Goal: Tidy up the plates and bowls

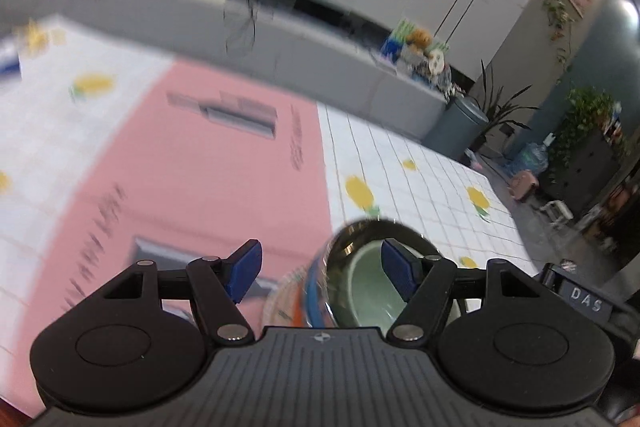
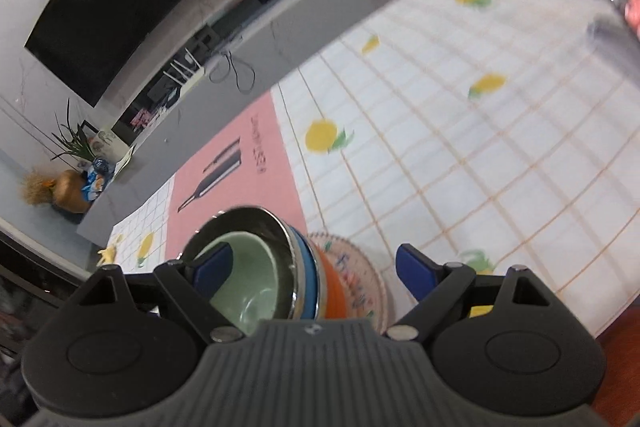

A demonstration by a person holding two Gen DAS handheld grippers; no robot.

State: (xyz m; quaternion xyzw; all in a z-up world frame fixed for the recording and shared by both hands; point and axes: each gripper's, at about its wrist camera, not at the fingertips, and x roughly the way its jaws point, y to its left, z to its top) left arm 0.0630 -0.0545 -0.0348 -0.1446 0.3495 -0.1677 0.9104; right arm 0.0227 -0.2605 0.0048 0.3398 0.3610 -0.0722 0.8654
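I see the worktop (image 1: 420,163) under a white grid cloth with yellow fruit prints, and a pink mat (image 1: 200,163) lies across it, running away from me toward the grey ledge behind.

The stack of dishes sits at the seam between pink mat and cloth. At the bottom is a patterned plate (image 2: 360,283), then an orange bowl (image 2: 332,291), a blue bowl (image 2: 306,275), a shiny steel bowl (image 2: 256,219), and a pale green bowl (image 2: 248,279) nested innermost. All the mouths face up; in both views the stack looks tipped, which I put down to the camera angle.

My left hand-held gripper (image 1: 320,273) hangs above the stack, angled downward, with its blue fingers (image 1: 244,271) spread wide and nothing between them; the right finger overlaps the green bowl in the view, though I cannot tell whether it touches.

My right hand-held gripper (image 2: 308,275) is likewise spread wide, pointing downward over the same stack, gripping nothing.
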